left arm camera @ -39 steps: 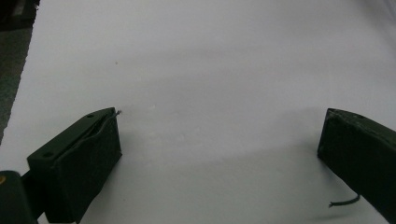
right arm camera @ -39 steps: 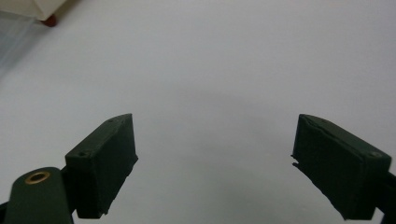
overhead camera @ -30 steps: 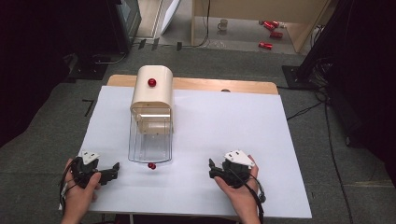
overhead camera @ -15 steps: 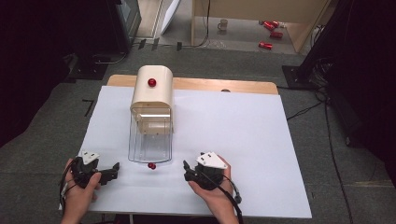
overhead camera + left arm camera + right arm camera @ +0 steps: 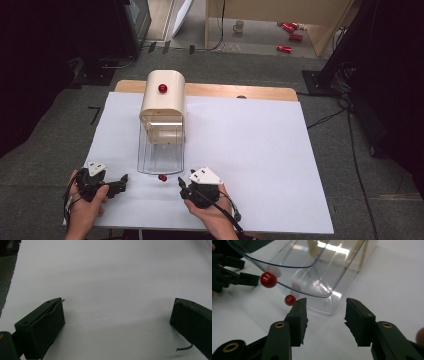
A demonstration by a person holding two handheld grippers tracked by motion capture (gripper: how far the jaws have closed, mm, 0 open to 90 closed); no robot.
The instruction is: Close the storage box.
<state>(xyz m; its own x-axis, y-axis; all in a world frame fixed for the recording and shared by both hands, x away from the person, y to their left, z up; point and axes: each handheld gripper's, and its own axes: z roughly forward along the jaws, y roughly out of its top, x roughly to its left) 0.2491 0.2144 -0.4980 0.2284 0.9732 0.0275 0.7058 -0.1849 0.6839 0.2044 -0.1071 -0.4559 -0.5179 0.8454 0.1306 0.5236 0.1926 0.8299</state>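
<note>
A cream box [image 5: 163, 101] with a red knob [image 5: 162, 88] on top stands at the table's back left. A clear plastic drawer [image 5: 161, 151] sticks out of it toward me, with a small red knob [image 5: 162, 177] at its front. My right gripper [image 5: 181, 184] lies just right of that knob and points left at it. In the right gripper view the red knob [image 5: 268, 280] sits left of the gripper [image 5: 325, 305]. Its jaws have just been closing, stand partly open, and hold nothing. My left gripper [image 5: 121, 181] rests open left of the knob, and bare table lies between its jaws [image 5: 117, 312].
White sheet [image 5: 250, 150] covers the wooden table; its right half is bare. The front edge runs just under both hands. On the floor behind lie cables, a mug [image 5: 240, 25] and red cans [image 5: 290, 30].
My right gripper has slid left across the table front, from the middle right to just beside the drawer's red knob, and its jaws have narrowed. The left gripper has stayed put.
</note>
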